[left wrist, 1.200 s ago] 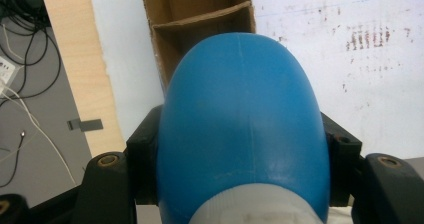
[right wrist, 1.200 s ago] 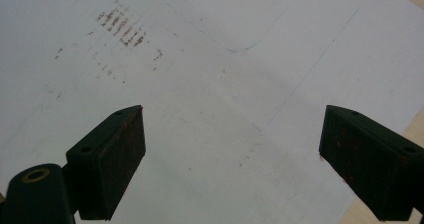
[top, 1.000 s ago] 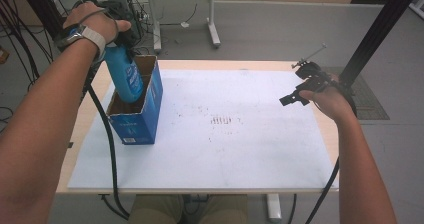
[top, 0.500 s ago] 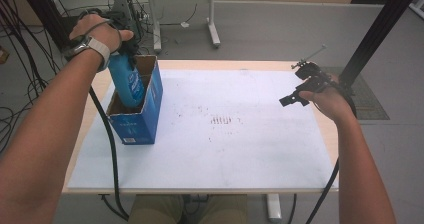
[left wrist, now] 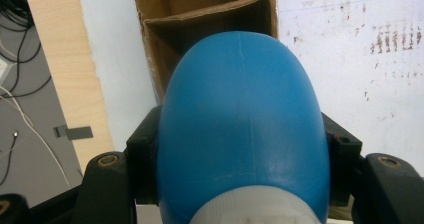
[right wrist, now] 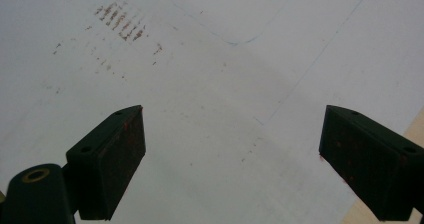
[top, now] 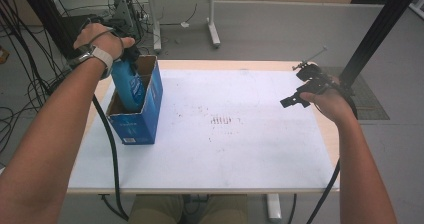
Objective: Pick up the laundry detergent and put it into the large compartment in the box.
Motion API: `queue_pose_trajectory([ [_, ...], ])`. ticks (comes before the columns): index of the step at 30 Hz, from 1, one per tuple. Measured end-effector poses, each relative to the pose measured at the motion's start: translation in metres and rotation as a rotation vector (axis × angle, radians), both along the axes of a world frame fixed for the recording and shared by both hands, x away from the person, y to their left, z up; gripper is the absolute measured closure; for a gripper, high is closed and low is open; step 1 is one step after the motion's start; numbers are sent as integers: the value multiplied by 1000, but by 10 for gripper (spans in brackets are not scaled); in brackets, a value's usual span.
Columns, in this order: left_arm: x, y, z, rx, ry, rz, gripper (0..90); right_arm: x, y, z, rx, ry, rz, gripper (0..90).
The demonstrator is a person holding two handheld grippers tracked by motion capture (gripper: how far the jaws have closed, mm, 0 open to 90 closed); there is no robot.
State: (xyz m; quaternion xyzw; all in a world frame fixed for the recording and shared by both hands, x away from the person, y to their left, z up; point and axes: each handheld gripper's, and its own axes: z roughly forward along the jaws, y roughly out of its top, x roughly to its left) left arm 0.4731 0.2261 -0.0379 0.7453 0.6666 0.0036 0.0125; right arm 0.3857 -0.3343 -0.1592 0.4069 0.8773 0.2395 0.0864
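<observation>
A blue plastic bottle [top: 128, 86] with a white cap end [left wrist: 252, 206] stands partly inside an open blue cardboard box [top: 142, 119] at the table's left. My left gripper [top: 125, 54] is shut on the bottle near its top, a black jaw pressed on each side of it. In the left gripper view the bottle [left wrist: 242, 129] points down into the box's brown inside [left wrist: 200, 19]. My right gripper [top: 300, 96] hovers open above the table's right side, with only white table surface between its pads [right wrist: 112, 159].
The white table top [top: 235, 149] bears a patch of brown marks [top: 220, 120] near its middle. A light wooden edge [top: 90, 129] runs along the left. Black cables [top: 112, 164] hang off the left front. Another desk's legs [top: 212, 24] stand on the grey floor behind.
The left gripper has lowered the bottle deeper into the box and moved slightly right. The right gripper has stayed in place.
</observation>
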Motion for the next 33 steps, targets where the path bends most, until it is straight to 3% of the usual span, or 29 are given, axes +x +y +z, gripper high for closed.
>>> queue_pose_trajectory([
  [33,2,0,-53,-4,-11,10,374,3,-2,-10,1,21,-9,111],
])
